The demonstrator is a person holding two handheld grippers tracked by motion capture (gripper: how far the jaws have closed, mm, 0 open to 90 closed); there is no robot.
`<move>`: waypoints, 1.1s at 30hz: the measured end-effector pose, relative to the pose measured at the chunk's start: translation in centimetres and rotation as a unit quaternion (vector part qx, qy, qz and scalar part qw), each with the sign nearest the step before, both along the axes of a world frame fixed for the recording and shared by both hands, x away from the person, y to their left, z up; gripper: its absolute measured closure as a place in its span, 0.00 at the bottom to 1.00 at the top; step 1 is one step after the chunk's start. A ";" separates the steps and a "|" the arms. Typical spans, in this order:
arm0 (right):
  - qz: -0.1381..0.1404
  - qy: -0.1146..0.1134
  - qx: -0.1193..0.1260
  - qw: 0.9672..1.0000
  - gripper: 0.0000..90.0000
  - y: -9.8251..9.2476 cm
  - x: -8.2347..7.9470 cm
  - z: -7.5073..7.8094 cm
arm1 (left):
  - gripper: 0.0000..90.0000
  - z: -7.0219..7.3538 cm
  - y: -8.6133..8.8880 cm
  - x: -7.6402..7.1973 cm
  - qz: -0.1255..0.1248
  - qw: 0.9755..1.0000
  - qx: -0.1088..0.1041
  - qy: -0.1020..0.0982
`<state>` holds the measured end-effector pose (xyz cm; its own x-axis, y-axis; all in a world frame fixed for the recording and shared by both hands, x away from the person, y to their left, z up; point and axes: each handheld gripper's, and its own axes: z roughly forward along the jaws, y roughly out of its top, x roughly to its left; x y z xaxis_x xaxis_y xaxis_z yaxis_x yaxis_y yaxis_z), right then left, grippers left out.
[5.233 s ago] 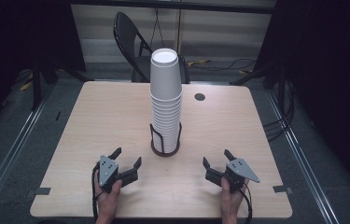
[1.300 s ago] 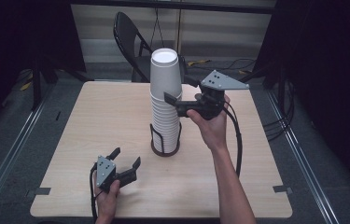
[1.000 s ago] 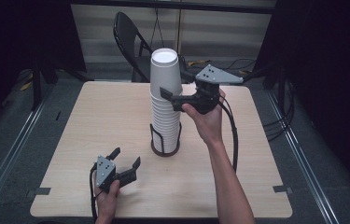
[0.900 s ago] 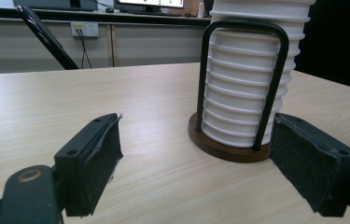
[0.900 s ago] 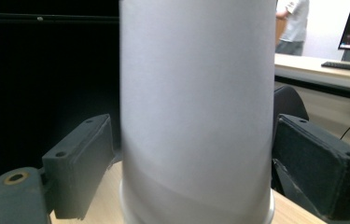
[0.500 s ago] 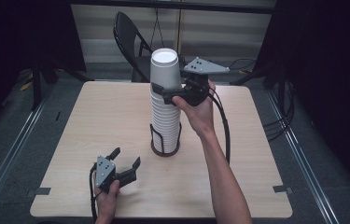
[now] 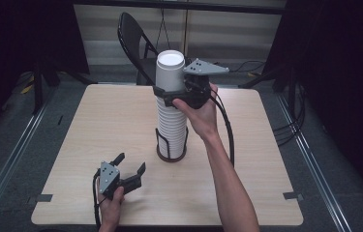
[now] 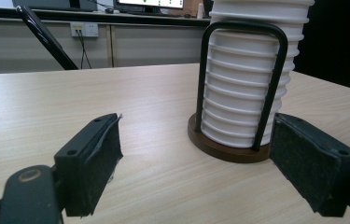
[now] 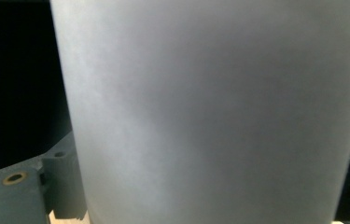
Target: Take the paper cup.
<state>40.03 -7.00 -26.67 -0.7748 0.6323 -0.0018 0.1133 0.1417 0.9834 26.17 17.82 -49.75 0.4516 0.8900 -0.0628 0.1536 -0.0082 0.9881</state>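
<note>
A tall stack of white paper cups stands upside down in a black wire holder with a round wooden base at the table's middle. My right gripper is raised to the top cup, one jaw on each side of it, set wide; a grey pad sits right at the cup's wall. My left gripper rests open on the table near the front edge, pointing at the holder's base with nothing between its jaws.
The light wooden table has grey tape marks at its front corners. A black folding chair stands behind the far edge. The right gripper's cable hangs along the forearm.
My right gripper rose from the table's front right to the stack and slid leftward until its jaws stand around the top cup. The left gripper has stayed put.
</note>
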 end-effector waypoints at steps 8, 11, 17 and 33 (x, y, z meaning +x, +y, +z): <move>-0.008 -0.015 0.011 1.000 0.14 -0.1 -0.3 1.0 | 0.19 0.0 0.0 0.0 0.000 1.000 0.000 0.000; -0.005 -0.013 0.018 1.000 0.15 -0.2 -0.3 1.3 | 0.19 0.0 0.0 0.0 0.000 1.000 -0.001 0.000; -0.006 -0.015 0.023 1.000 0.15 -0.2 -0.4 1.6 | 0.19 0.0 0.0 0.0 0.000 1.000 0.000 0.000; -0.004 -0.018 0.052 0.998 0.15 -0.8 -0.5 3.2 | 0.19 0.0 0.1 0.0 -0.002 1.000 0.000 0.000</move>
